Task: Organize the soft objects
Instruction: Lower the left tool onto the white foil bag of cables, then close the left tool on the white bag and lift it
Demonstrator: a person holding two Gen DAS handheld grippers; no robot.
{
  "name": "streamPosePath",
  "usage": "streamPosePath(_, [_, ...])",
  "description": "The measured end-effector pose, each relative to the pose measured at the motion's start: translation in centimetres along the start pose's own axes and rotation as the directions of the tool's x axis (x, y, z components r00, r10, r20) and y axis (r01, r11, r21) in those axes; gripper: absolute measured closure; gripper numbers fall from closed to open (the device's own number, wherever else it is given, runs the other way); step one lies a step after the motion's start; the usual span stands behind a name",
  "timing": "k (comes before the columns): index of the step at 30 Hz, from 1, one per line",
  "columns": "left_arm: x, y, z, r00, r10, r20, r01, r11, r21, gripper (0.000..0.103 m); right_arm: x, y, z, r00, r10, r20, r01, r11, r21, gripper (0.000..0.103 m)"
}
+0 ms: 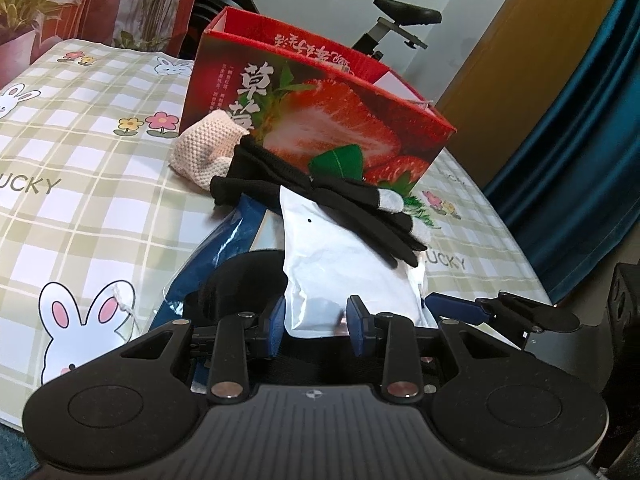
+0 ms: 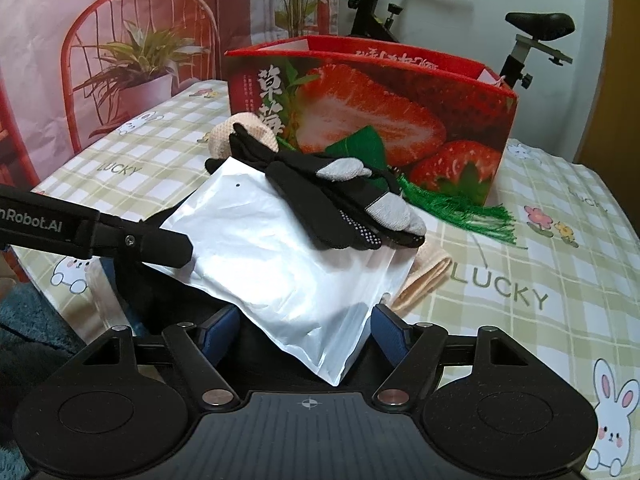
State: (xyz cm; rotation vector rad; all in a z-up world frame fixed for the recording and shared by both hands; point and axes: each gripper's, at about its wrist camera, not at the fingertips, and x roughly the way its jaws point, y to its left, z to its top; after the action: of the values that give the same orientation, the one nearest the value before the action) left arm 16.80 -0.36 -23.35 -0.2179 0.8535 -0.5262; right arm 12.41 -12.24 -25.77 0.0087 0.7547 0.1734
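Note:
A white plastic pouch [image 1: 340,264] [image 2: 280,256] lies on a pile of soft items in front of the red strawberry box [image 1: 320,108] [image 2: 360,108]. Black gloves with grey fingertips [image 1: 332,196] [image 2: 332,200] rest on the pouch. A peach knitted cloth [image 1: 204,148] [image 2: 244,132] lies behind them against the box. My left gripper [image 1: 316,324] has its blue pads on either side of the pouch's near edge; in the right wrist view its finger [image 2: 160,246] touches the pouch's left side. My right gripper [image 2: 304,332] is open around the pouch's near corner.
A blue plastic packet [image 1: 208,264] lies under the pouch at left. A peach folded cloth [image 2: 424,276] shows beneath it at right. A green tassel [image 2: 460,208] lies by the box. The table has a checked rabbit cloth [image 1: 80,160]. An exercise bike [image 2: 532,40] stands behind.

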Motion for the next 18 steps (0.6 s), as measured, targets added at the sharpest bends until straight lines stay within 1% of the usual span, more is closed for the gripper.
streamPosePath(11, [-0.1,0.0,2.0,0.999,0.004,0.044,-0.004,1.000,0.002,0.068,-0.4,-1.9,1.7,0.998,-0.032,0.053,0.029,0.999,0.042,0.039])
streamPosePath(18, [0.0,-0.5,3.0,0.998,0.009,0.069,-0.013,0.998,0.054,0.068,0.1,-3.2,2.7,0.997,-0.036,0.069,0.031,0.997,0.070,0.041])
